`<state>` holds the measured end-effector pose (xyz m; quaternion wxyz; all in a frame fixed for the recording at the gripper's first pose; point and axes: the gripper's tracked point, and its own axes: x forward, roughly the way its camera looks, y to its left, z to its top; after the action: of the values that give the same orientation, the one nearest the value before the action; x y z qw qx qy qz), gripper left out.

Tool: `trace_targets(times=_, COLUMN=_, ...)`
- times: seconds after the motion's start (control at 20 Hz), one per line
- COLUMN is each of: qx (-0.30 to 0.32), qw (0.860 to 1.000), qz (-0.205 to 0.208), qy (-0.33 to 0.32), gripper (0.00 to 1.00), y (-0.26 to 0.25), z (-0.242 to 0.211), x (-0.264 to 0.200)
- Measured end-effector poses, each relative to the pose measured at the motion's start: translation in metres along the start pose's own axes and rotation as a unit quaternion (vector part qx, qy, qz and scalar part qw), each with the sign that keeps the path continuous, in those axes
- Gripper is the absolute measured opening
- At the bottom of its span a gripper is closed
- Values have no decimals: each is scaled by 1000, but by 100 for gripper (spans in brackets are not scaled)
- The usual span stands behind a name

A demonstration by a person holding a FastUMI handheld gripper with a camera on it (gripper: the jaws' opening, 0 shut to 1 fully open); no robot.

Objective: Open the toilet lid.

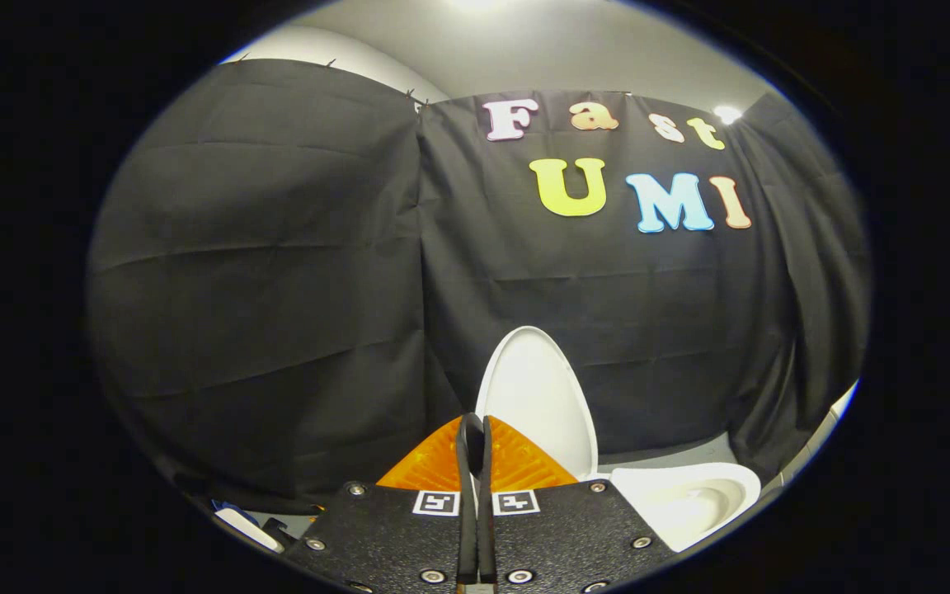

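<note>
The gripper (475, 429) is seen with its two fingers (465, 462) pressed together, jaws fully closed with no gap between them and nothing held. The tips are pointed forward and reach up against the lower edge of the white oval plastic toilet lid (537, 396); whether they touch it cannot be told.

The toilet lid is raised, standing upright and leaning back toward the black cloth booth wall (277, 272). Its smooth inner face is turned toward the camera. It is placed just ahead of the fingers and slightly to their right, with its rounded top edge well above the fingertips.

The white ceramic toilet bowl (689, 499) is seen to the right of the fingers and below the lid, its rim exposed and its hollow open to view. The lid's base is met by the bowl's rear edge; the hinge itself is hidden behind the gripper body.

A strip of light grey floor (665, 454) is seen between the bowl and the foot of the cloth wall. A small white and blue object (248, 528) lies low to the left of the gripper, too cut off to be identified. A pale ceiling (541, 49) with a bright lamp (726, 113) is seen above the cloth
</note>
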<state>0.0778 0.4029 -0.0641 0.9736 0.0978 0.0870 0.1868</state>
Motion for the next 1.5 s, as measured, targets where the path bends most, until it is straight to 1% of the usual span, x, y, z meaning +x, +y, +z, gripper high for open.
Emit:
trace_targets(times=0.15, qx=-1, qw=1000, qz=-6, qy=-3, gripper=0, y=0, z=0, x=-2)
trace_targets(times=0.35, qx=-26, qw=1000, qz=-16, qy=-7, gripper=1, y=-4, z=3, x=-6)
trace_targets(times=0.4, qx=-25, qw=1000, qz=-15, qy=-7, gripper=6, y=-6, z=2, x=-8)
trace_targets(times=0.45, qx=-20, qw=1000, qz=-6, qy=-5, gripper=8, y=-5, z=1, x=-7)
trace_targets(times=0.5, qx=-7, qw=1000, qz=4, qy=-3, gripper=19, y=-3, z=1, x=-7)
trace_targets(times=0.55, qx=16, qw=1000, qz=26, qy=0, gripper=30, y=2, z=2, x=-8)
trace_targets(times=0.6, qx=42, qw=998, qz=48, qy=-5, gripper=41, y=7, z=8, x=-10)
trace_targets(times=0.65, qx=66, qw=996, qz=60, qy=-13, gripper=52, y=6, z=18, x=-16)
trace_targets(times=0.7, qx=80, qw=995, qz=64, qy=-20, gripper=63, y=2, z=28, x=-25)
trace_targets(times=0.85, qx=87, qw=993, qz=65, qy=-39, gripper=97, y=-11, z=46, x=-47)
trace_targets(times=0.9, qx=94, qw=992, qz=73, qy=-43, gripper=95, y=-12, z=50, x=-55)
trace_targets(times=1.0, qx=102, qw=989, qz=91, qy=-50, gripper=95, y=-15, z=60, x=-72)
trace_targets(times=1.05, qx=98, qw=989, qz=92, qy=-57, gripper=95, y=-22, z=67, x=-84)
trace_targets(times=1.25, qx=52, qw=992, qz=82, qy=-84, gripper=95, y=-55, z=89, x=-124)
trace_targets(times=1.35, qx=28, qw=989, qz=93, qy=-107, gripper=96, y=-74, z=98, x=-147)
trace_targets(times=1.45, qx=-5, qw=988, qz=82, qy=-130, gripper=95, y=-111, z=106, x=-166)
trace_targets(times=1.5, qx=-17, qw=988, qz=69, qy=-140, gripper=95, y=-134, z=108, x=-173)
